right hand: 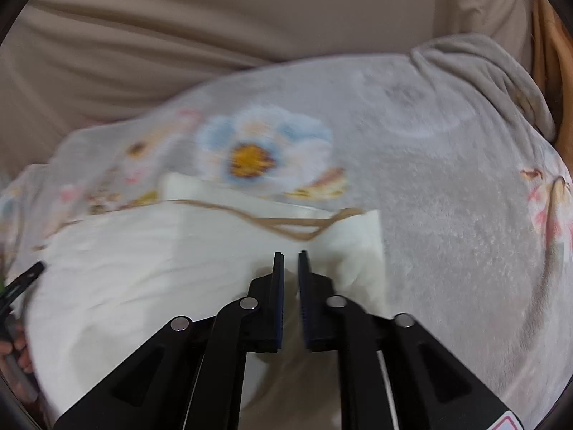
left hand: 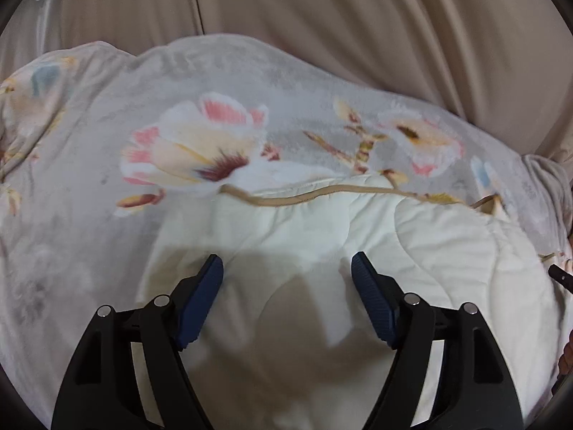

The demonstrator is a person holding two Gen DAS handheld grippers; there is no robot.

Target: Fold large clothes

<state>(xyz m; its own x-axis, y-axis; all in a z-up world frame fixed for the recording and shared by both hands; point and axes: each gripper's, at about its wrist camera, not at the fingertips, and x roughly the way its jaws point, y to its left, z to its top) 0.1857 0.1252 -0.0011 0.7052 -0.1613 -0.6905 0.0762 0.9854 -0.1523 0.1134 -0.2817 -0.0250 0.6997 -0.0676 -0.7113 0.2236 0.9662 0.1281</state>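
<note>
My right gripper (right hand: pixel 290 253) nearly closed, pinching white flap (right hand: pixel 215 251); trim (left hand: pixel 304 197) runs crosswise just ahead. Left gripper (left hand: pixel 287 263) wide open, over flap.

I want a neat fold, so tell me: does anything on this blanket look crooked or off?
Yes. The blanket's folded-over cream flap lies unevenly: its tan trim wavers instead of running straight, and bunches at the flap's corner. The right gripper looks nearly shut on the flap; the left gripper is open.
</note>
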